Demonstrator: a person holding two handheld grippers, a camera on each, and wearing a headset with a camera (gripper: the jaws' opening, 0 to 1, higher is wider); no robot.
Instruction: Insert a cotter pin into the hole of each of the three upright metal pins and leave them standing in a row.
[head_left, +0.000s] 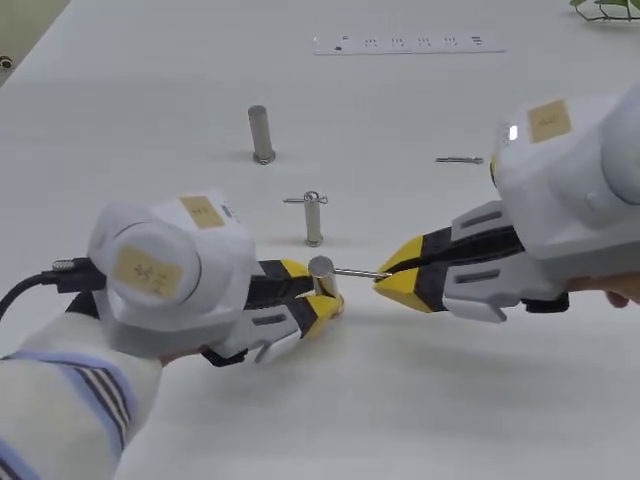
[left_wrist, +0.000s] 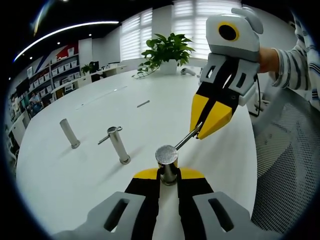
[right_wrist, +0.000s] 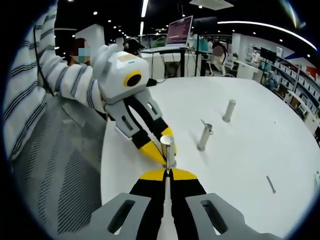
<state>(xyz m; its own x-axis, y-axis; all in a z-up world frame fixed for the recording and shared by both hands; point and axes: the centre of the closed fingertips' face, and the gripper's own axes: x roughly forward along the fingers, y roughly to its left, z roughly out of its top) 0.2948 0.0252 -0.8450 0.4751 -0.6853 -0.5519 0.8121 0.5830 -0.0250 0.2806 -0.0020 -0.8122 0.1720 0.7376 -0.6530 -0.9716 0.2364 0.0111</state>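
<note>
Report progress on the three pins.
Done: the middle pin has a cotter through its top. In hand: the left gripper clamps the near pin while the right gripper holds a second cotter against its side; whether it has entered the hole, I cannot tell. Left: the far pin is bare, and a spare cotter lies on the table beyond.

Readable text: none I can make out. Tan sticker (head_left: 140, 270) and white strip (head_left: 408, 43): marks too blurred.
</note>
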